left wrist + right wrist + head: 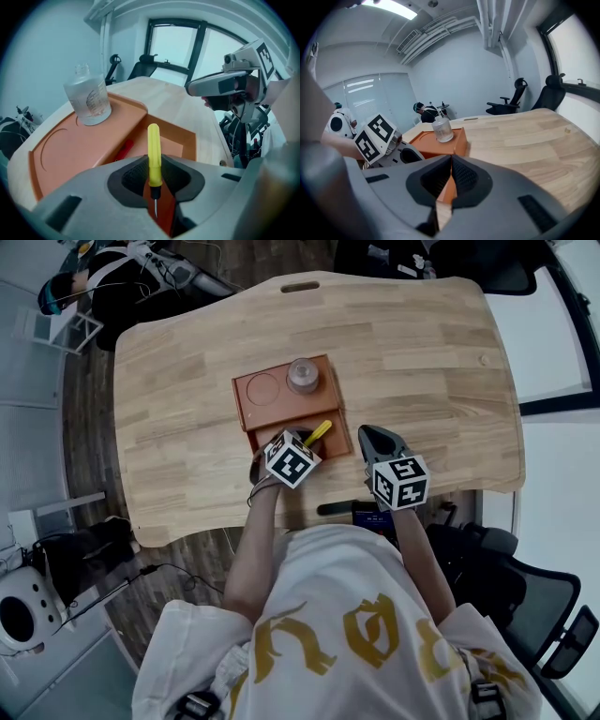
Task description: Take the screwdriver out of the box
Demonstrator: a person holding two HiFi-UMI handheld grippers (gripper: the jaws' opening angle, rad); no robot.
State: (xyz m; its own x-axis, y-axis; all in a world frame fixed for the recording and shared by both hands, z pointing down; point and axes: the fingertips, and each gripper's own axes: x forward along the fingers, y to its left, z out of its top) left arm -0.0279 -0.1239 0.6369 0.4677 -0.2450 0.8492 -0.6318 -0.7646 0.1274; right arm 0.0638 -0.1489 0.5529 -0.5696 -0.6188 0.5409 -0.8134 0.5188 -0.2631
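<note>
A yellow-handled screwdriver [320, 432] [154, 154] stands upright between the pads of my left gripper [306, 441] [154, 177], which is shut on its handle near the black collar. The thin metal tip points down. It hangs just above the lower front compartment of the orange box [272, 401] [61, 150]. My right gripper [368, 435] [450, 174] is shut with nothing in it, just right of the box's front corner over the table. In the right gripper view the left gripper [410, 154] shows beside the box [440, 145].
A clear glass bottle [303, 374] [89, 101] [442, 129] stands on the box's raised back part beside a round recess. A small red item [124, 150] lies in the lower compartment. The wooden table [422, 362] spreads wide to the right. Office chairs [520, 93] stand beyond it.
</note>
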